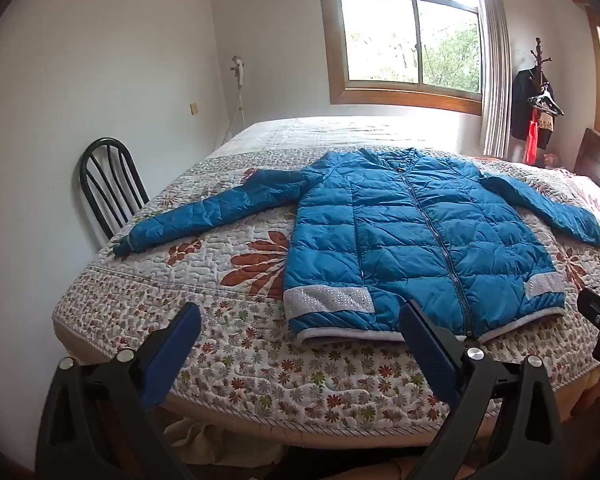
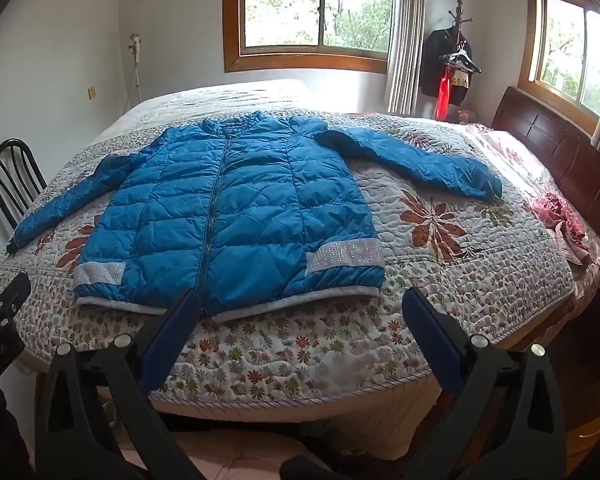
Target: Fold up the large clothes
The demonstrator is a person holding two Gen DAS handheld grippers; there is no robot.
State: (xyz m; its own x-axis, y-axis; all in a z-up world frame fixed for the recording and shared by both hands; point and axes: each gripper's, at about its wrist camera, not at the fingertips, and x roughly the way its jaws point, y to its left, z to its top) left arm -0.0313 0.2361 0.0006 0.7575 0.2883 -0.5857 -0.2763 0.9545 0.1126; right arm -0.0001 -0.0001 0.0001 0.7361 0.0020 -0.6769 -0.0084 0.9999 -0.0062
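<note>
Puffy quilted blue jacket [image 1: 412, 240] flat on floral stitched bedspread [image 1: 220, 344].

Jacket [image 1: 416, 240]: blue quilted cloth, slight sheen, creased; grey sequinned bands near the hem glitter. Bedspread [image 1: 228, 344] under the jacket: matt stitched floral cloth. Headboard [image 2: 556, 156]: dark glossy wood. Left gripper [image 1: 300, 336]: matt black plastic, blue textured pads [image 1: 428, 344].

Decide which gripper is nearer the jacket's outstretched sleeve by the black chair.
Left. The left gripper hangs off that sleeve side of the hem; the right gripper sits toward the opposite sleeve.
</note>
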